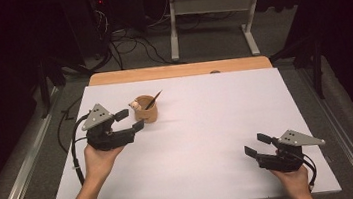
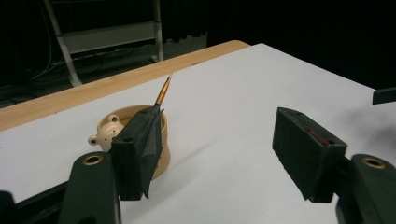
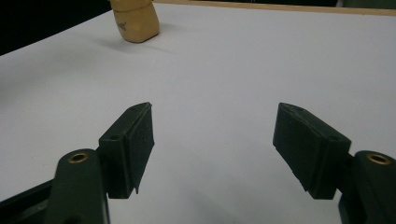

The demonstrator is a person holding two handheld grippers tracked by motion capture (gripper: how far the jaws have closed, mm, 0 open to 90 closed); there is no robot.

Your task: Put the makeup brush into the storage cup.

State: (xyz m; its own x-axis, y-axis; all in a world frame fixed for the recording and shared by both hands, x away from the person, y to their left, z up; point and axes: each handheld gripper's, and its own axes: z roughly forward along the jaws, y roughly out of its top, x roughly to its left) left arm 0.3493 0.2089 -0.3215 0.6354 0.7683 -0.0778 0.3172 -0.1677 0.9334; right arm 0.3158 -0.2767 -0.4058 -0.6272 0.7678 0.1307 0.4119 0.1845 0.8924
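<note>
— So, where do things stand?
— On the white table (image 1: 209, 141), the tan cup (image 1: 147, 114) sits toward the far left, a brush (image 1: 154, 100) leaning inside it.
— And your grippers?
— My left gripper (image 1: 130, 120) hovers just beside the cup, jaws spread, empty. My right gripper (image 1: 256, 144) waits well apart, near the right edge, jaws also apart.

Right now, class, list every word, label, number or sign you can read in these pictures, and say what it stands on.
There are none that can be read.
The tan bear-faced wooden cup bears a small dark mark on its side in the right gripper view: too small and blurred to read.
The white table sheet and both black grippers, left and right, carry no text.
</note>
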